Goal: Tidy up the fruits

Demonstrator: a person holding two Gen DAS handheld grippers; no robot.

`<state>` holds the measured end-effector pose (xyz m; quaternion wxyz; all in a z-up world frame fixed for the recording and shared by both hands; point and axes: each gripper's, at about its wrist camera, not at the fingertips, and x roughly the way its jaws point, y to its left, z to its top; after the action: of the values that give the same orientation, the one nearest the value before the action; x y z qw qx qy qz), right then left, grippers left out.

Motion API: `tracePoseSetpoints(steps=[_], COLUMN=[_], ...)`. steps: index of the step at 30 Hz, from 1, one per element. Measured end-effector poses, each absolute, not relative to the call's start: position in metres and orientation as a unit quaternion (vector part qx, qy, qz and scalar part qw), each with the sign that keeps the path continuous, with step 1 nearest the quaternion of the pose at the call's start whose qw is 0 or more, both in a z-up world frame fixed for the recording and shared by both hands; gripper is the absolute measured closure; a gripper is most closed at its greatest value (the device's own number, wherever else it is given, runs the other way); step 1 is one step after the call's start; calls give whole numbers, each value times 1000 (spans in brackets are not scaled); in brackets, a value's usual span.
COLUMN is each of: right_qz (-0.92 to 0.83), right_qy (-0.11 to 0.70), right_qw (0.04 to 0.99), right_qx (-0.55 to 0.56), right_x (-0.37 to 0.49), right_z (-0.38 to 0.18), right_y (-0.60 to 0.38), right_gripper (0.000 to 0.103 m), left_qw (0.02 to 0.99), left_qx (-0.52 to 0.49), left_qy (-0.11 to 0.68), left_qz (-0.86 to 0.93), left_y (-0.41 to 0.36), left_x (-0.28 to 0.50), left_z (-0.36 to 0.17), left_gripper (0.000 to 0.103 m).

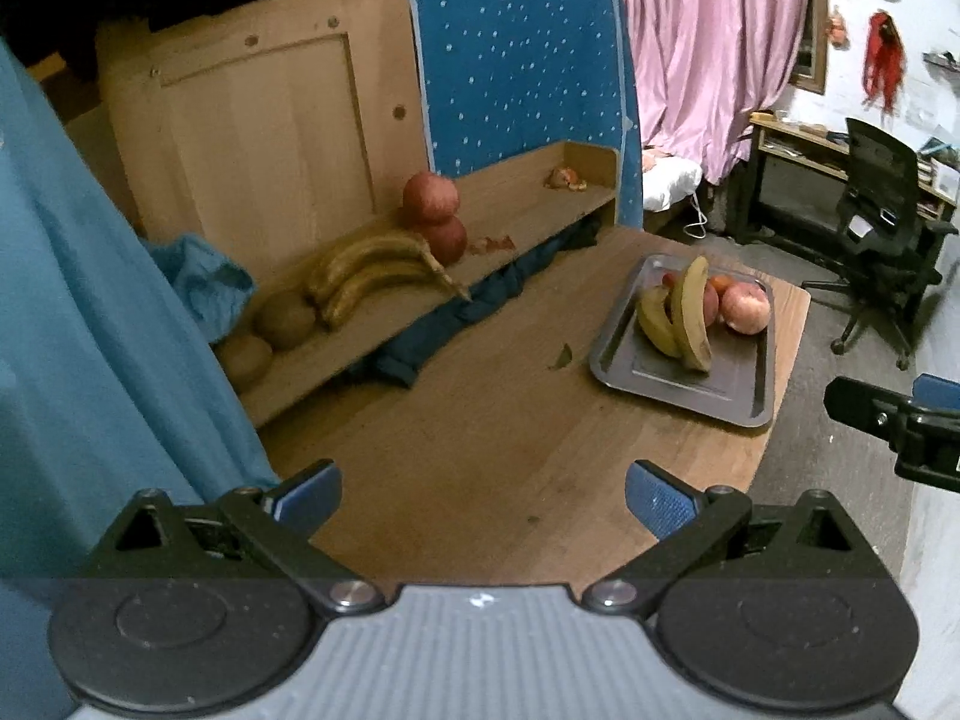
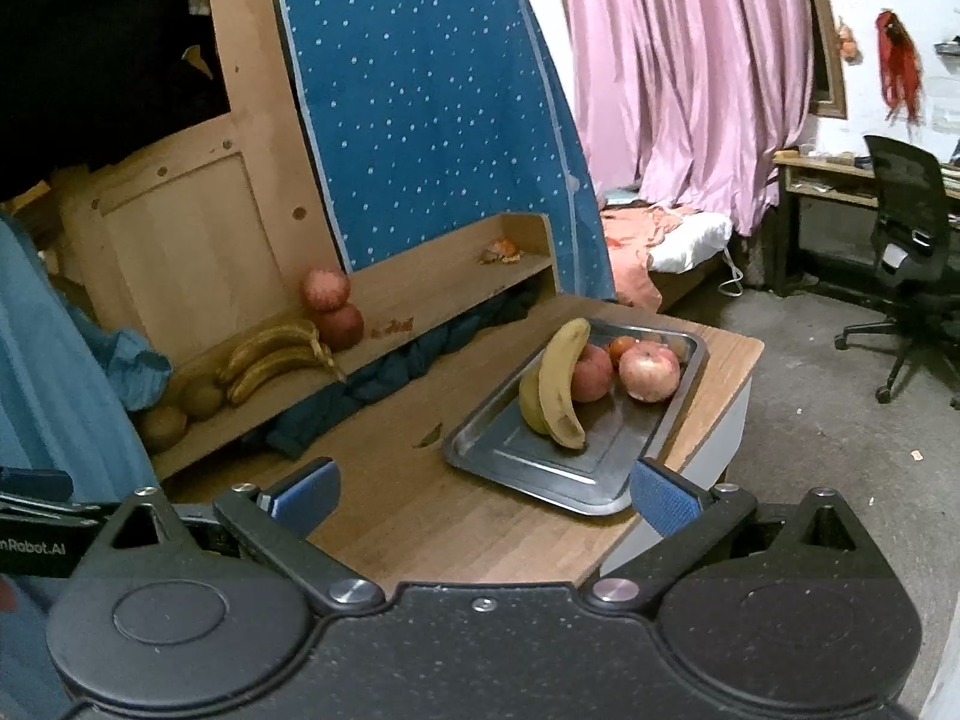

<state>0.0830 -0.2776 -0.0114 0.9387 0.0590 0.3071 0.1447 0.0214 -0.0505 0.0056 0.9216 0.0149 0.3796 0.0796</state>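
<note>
Steel-grey and shallow, the tray (image 2: 540,480) sits right of centre in my right wrist view, on the wooden table (image 2: 420,510). It holds two bananas (image 2: 558,384) leaning across each other, two red-blushed apples (image 2: 648,372) and something small and orange behind them. My right gripper (image 2: 483,495) and my left gripper (image 1: 483,495) both hang above the table with jaws spread wide, holding nothing.

At the left of that view, the wooden shelf (image 2: 432,282) already carries two stacked apples (image 2: 333,309), a browned pair of bananas (image 2: 273,360) and two fuzzy brown round fruits, possibly kiwis (image 2: 180,414).

Trouble, as I judge it, lies in the shapes. The tray's bananas are curved, smooth-skinned and propped on one another, so pinching one could tip the other or nudge an apple rolling against the low rim. The apples are round and waxy; ribbed blue pads (image 2: 666,501) may slip unless they close across the widest part. The shelf's stacked apples look precarious too, and a bump could send them off the edge.
</note>
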Motion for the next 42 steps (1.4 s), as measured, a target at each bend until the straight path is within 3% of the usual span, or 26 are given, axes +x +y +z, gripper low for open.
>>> tracePoseSetpoints(steps=[23, 42], right_qz=[14, 3], right_qy=[317, 319], right_qw=[948, 948], right_qx=[15, 9], right_x=[48, 34], right_z=[-15, -22], right_y=[-230, -214], right_gripper=[1, 1], left_qw=[922, 915], left_qx=[14, -19], left_qy=[384, 398], left_qz=[-48, -68], left_y=[-11, 9], left_x=[44, 43], left_z=[-19, -34], left_gripper=[0, 0])
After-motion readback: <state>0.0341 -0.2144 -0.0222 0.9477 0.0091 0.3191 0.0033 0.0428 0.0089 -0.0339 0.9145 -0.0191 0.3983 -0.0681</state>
